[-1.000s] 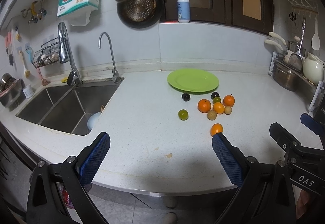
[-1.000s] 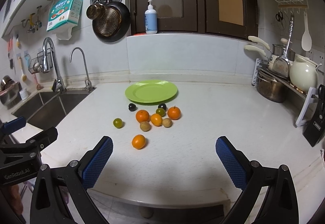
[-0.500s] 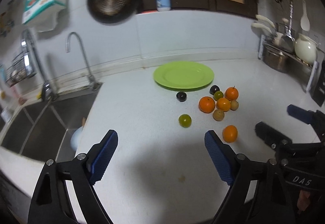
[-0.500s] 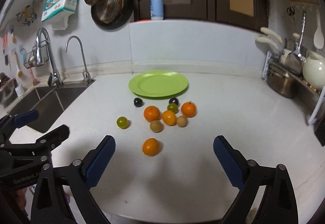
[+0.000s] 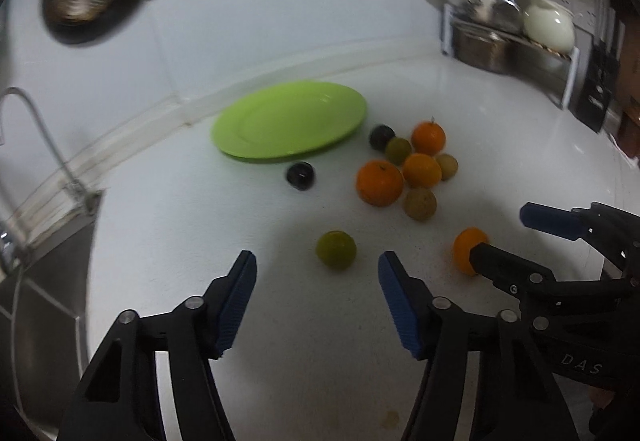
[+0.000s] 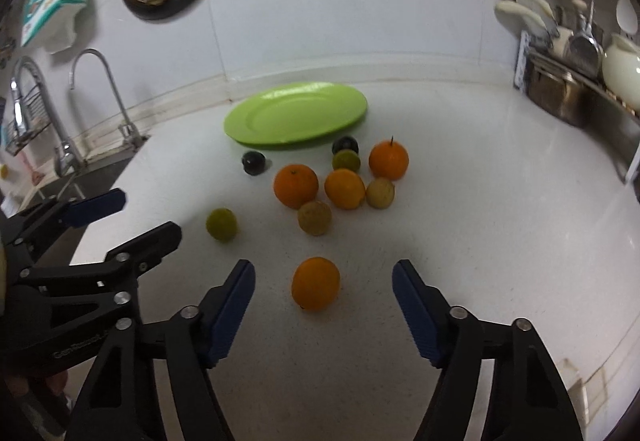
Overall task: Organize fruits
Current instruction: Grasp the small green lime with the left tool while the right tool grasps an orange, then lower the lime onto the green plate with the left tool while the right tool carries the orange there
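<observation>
On the surface, the plate lies behind the fruit cluster; the sink lies left.

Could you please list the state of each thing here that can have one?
Left tongs: open, empty, lone green fruit just ahead.
Right tongs: open, empty, lone orange between the pads, untouched.
Green plate: empty.
Other fruit cluster: on the counter, off the plate.
</observation>
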A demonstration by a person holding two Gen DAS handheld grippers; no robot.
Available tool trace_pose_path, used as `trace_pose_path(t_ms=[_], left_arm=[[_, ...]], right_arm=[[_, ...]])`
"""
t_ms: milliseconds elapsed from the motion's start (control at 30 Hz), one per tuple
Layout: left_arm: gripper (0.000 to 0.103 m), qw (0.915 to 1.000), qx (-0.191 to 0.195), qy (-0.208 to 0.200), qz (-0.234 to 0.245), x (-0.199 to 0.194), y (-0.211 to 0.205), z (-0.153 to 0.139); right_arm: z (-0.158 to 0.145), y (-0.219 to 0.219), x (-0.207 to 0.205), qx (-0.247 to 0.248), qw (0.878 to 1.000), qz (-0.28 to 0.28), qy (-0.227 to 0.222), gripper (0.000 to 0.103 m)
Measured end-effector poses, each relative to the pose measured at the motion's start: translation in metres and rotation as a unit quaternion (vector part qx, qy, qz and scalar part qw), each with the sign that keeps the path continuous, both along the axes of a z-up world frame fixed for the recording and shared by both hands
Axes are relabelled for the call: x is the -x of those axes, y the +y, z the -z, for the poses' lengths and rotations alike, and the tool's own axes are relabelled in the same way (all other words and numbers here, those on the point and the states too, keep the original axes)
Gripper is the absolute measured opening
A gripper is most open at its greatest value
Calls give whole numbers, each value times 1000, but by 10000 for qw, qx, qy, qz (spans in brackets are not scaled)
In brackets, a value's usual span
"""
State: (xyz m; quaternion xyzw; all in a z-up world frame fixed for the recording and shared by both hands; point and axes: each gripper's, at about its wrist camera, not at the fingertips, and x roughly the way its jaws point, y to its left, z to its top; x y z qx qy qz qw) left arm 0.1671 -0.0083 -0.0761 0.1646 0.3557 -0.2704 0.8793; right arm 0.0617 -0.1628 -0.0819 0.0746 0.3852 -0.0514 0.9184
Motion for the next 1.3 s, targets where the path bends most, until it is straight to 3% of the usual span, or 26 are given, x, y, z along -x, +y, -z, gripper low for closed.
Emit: trace_pose_path(t_ms=[300, 733, 1033, 1300], left_arm=[[45, 9973, -80, 492, 545, -25, -15, 22], [30, 9949, -127, 664, 755, -39, -18, 32], [29, 9956, 4, 674, 648, -35, -14, 28], [29, 9975, 238, 592, 292, -31, -12, 8]], right_arm=[[15, 4, -11, -290, 9988, 226, 312, 49], [22, 7, -20, -390, 9974, 391, 470, 33], [18, 8, -20, -401, 9981, 221, 404, 32], [1, 1, -28, -494, 9982, -254, 222, 32]])
